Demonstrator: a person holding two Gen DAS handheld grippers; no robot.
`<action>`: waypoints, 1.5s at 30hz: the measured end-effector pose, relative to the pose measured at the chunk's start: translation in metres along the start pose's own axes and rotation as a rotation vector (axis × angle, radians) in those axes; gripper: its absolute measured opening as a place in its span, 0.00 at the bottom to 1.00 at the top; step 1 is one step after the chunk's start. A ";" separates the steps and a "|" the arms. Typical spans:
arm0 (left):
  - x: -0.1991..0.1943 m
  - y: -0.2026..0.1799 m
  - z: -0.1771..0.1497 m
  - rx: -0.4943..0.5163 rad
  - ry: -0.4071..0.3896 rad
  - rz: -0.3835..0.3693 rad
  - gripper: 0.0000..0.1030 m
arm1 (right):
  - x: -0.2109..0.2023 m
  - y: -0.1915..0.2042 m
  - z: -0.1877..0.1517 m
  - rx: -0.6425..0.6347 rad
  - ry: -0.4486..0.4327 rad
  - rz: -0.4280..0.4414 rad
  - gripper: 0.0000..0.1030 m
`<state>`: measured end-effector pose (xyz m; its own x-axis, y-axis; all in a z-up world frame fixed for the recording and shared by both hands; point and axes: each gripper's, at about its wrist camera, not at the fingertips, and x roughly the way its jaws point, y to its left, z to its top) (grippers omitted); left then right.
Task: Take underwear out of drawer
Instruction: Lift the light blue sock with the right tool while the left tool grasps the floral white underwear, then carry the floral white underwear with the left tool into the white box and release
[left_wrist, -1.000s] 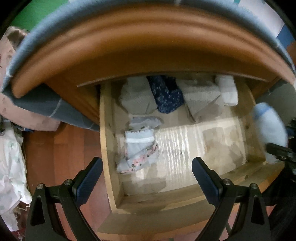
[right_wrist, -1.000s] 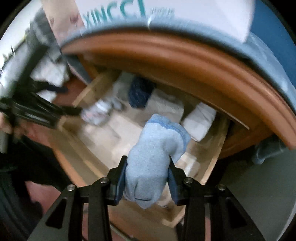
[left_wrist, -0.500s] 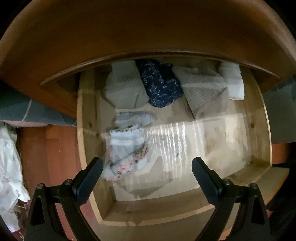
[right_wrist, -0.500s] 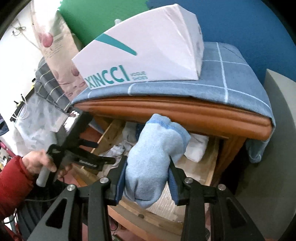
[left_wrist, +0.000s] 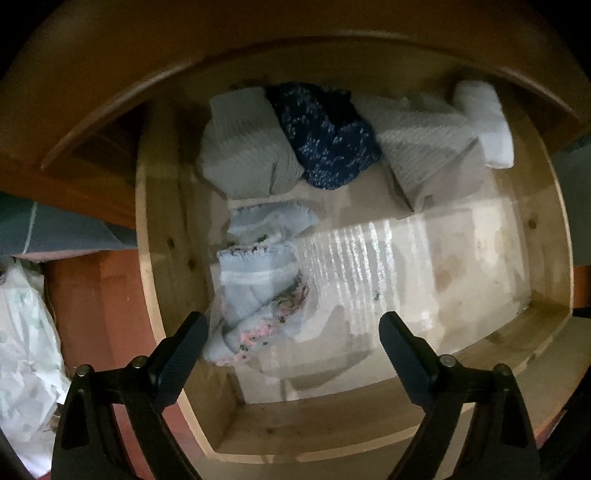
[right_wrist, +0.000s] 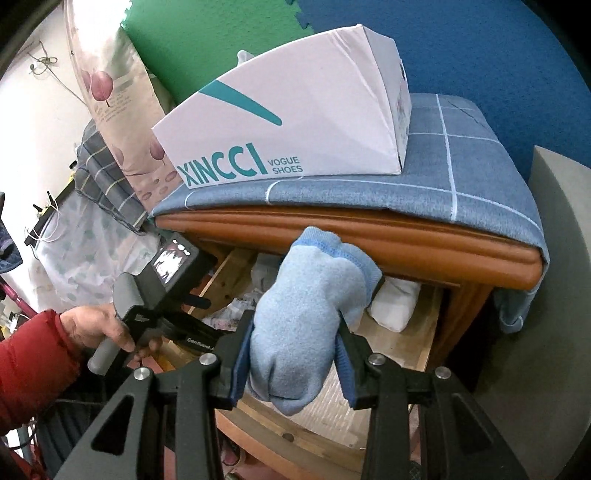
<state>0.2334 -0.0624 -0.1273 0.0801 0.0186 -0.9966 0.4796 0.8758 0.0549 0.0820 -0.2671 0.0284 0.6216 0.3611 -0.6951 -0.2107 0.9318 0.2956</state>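
right gripper (right_wrist: 293, 363) clamped on rolled light blue underwear (right_wrist: 308, 317), pads pressing both sides. roll's long axis runs along fingers, banded end pointing up and away from jaws, so it's out above open drawer (right_wrist: 430, 328).

past jaws: white shoebox (right_wrist: 291, 122) on nightstand, reads "XINCCI VOGUE SHOES".

left gripper (left_wrist: 293, 345) spread wide, jaws just narrowed a bit, nothing pinched. floral pale blue piece (left_wrist: 258, 295) lies just beyond left finger; further back, navy speckled piece (left_wrist: 327, 142) between grey folded ones.
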 end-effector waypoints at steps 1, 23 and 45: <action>0.002 0.000 0.001 0.006 -0.003 0.009 0.87 | -0.001 0.001 0.000 -0.004 -0.001 0.001 0.39; 0.049 0.022 0.028 -0.033 0.152 -0.014 0.34 | 0.004 0.003 0.001 -0.013 0.023 -0.012 0.39; -0.037 0.014 -0.034 0.013 -0.017 -0.165 0.15 | 0.011 -0.003 0.001 -0.004 0.026 -0.032 0.39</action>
<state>0.2071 -0.0347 -0.0920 0.0138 -0.1334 -0.9910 0.4989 0.8598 -0.1088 0.0897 -0.2660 0.0206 0.6082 0.3317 -0.7212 -0.1937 0.9430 0.2704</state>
